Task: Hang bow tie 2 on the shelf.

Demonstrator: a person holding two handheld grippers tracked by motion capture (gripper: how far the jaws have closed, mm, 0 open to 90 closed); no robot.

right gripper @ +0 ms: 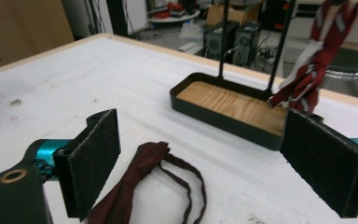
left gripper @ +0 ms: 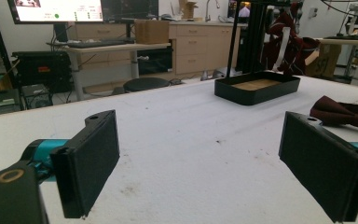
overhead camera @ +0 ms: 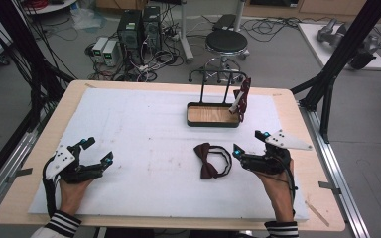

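Maroon fabric bow tie with its thin looped neck strap [overhead camera: 212, 161] lay flat on the white padded surface [overhead camera: 144, 144], just beside the right tongs [overhead camera: 249, 144], which stood wide apart and held nothing. In the right gripper view the dark red bow [right gripper: 135, 184] sat low between the two black jaws, closer to the left-hand one, its strap curling toward the middle. The left tongs [overhead camera: 99, 150] hovered well apart from it at the near left of the surface, equally wide and empty; from their own camera the bow tie [left gripper: 342, 114] showed only as a dark fold at the far right edge.

Beyond the tie stood a black rectangular tray with a wooden floor and an upright wire hanger frame [overhead camera: 213, 114], from which a burgundy and white striped cloth [overhead camera: 241, 100] already dangled at the right end.

Trouble seemed likeliest at the pick-up. The tie was limp and thin, so a closing pinch could have caught only the strap, leaving the bow to swing or slide free. Pads pressed flat on the cushioned cover might also have dragged the fabric instead of lifting it. A carry toward the rack risked snagging the loose loop on the tray's rim or brushing the hanging cloth off its bar.
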